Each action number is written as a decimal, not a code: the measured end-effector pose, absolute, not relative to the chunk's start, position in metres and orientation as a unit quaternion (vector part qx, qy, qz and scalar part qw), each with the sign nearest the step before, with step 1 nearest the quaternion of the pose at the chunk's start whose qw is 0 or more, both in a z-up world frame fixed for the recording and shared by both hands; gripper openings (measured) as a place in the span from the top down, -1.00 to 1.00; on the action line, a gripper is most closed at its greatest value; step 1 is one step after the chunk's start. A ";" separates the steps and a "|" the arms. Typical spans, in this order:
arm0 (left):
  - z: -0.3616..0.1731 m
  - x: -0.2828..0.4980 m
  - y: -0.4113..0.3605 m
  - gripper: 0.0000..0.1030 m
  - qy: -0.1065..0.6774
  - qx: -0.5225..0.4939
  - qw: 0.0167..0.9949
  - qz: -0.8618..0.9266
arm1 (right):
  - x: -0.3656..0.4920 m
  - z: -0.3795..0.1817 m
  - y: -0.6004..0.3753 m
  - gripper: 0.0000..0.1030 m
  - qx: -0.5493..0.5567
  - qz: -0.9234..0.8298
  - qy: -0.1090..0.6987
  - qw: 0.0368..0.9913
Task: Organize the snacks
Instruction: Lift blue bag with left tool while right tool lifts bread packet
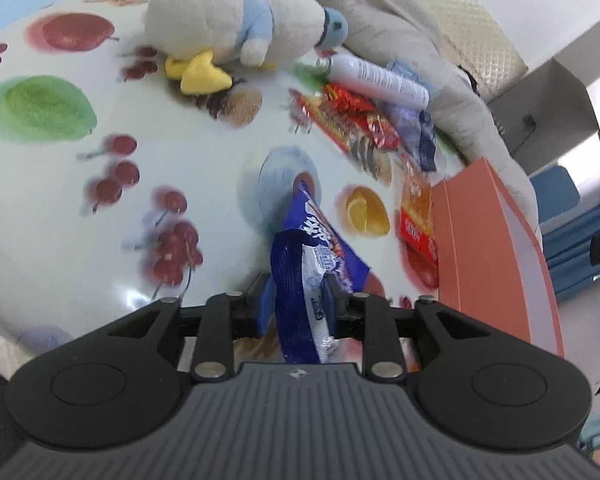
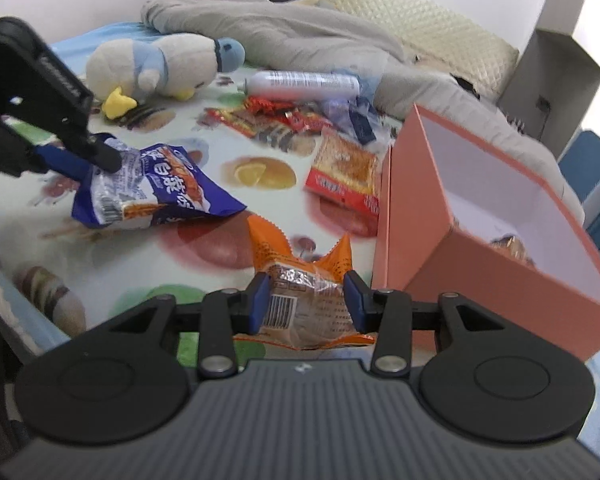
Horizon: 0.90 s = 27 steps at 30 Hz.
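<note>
My left gripper [image 1: 298, 304] is shut on a blue snack bag [image 1: 312, 256] and holds it above the fruit-print cloth [image 1: 140, 200]; both also show in the right wrist view, the gripper [image 2: 100, 156] at far left and the bag [image 2: 156, 188] hanging from it. My right gripper [image 2: 308, 300] is shut on an orange snack packet [image 2: 304, 280], just left of the open orange box [image 2: 412, 240]. The box [image 1: 476, 240] holds one snack in its far corner [image 2: 508, 246]. A red-orange packet [image 2: 344, 172] lies beside the box. More red wrappers [image 2: 276, 120] lie further back.
A white-and-blue plush duck [image 2: 164, 64], a white spray can [image 2: 304, 84] and a grey garment [image 2: 300, 36] lie at the back. A cream quilted cushion [image 2: 420, 24] is behind them. A grey carton [image 2: 552, 80] stands at the right.
</note>
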<state>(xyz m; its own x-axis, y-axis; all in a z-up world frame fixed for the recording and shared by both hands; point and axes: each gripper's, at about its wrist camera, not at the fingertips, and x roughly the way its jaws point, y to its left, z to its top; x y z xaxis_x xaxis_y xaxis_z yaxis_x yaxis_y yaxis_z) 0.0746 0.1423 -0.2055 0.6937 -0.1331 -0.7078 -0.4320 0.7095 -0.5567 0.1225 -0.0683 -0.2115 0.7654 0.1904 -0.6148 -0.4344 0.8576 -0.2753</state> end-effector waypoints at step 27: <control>-0.177 0.106 0.098 -0.71 0.412 -0.083 0.907 0.023 | 0.143 -0.208 -0.114 -0.51 -0.031 0.220 0.318 0.921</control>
